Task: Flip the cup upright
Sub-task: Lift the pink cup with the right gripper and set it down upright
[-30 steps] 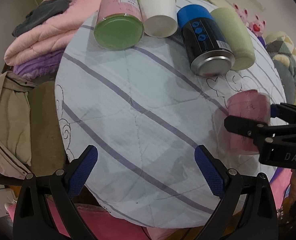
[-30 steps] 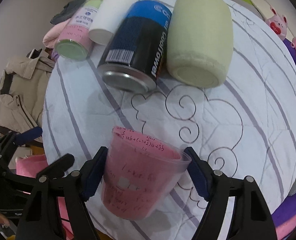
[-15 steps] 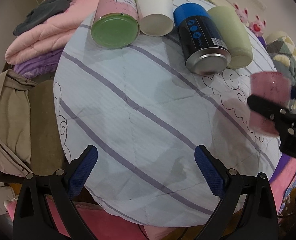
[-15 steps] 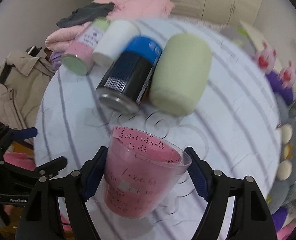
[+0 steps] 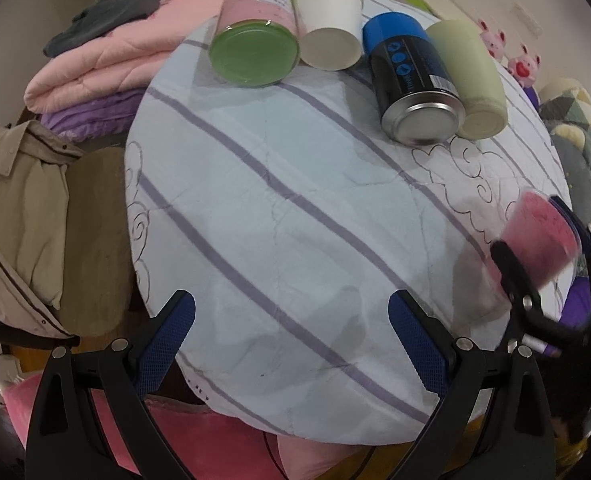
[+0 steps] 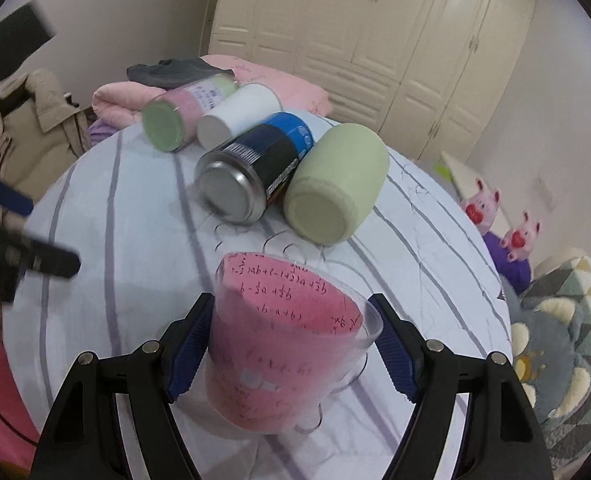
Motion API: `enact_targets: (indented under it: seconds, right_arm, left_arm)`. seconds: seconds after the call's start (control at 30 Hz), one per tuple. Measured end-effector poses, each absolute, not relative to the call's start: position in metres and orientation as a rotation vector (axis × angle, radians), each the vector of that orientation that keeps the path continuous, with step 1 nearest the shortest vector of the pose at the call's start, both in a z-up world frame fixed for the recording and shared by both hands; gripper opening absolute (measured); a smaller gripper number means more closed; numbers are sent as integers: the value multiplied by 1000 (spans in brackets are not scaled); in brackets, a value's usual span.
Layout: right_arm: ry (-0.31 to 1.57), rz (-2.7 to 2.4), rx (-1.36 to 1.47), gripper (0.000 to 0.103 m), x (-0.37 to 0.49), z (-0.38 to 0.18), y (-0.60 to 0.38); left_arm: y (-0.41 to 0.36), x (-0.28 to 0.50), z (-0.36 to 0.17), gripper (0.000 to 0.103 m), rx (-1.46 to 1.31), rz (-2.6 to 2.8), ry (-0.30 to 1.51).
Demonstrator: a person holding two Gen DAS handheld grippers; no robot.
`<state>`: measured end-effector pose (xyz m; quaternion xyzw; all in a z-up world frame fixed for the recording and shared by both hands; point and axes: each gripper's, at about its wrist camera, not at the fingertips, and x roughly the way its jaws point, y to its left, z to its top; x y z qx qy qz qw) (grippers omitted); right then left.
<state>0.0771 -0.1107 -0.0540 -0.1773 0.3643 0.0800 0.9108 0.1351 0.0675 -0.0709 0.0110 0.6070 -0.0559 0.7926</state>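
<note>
Cup [image 6: 283, 344] handwriting legible from right wrist only

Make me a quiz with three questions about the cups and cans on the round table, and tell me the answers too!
1. Where is the clear cup with pink paper?
A. between the right claw's fingers
B. beside the white paper cup
C. on the folded blankets

2. What colour is the cap of the black can?
A. green
B. blue
C. red

3. What is the left claw doing?
A. squeezing a can
B. holding a cup
C. open, holding nothing

Answers:
A: the right claw grips the clear cup with pink paper.
B: the black can has a blue top end.
C: the left claw frames only the striped tablecloth.
</note>
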Motion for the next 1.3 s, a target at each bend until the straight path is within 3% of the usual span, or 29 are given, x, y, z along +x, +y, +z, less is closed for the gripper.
enact_targets:
  seconds: [0.37,1.3]
  right_arm:
    - [691,202,-396,77,42,-69,-102]
    - [672,241,-226,79,15,-26,-125]
  left_arm:
    - [74,119,-69,99,15,-81,1303]
    - [42,75,-34,101,15,-101,1194]
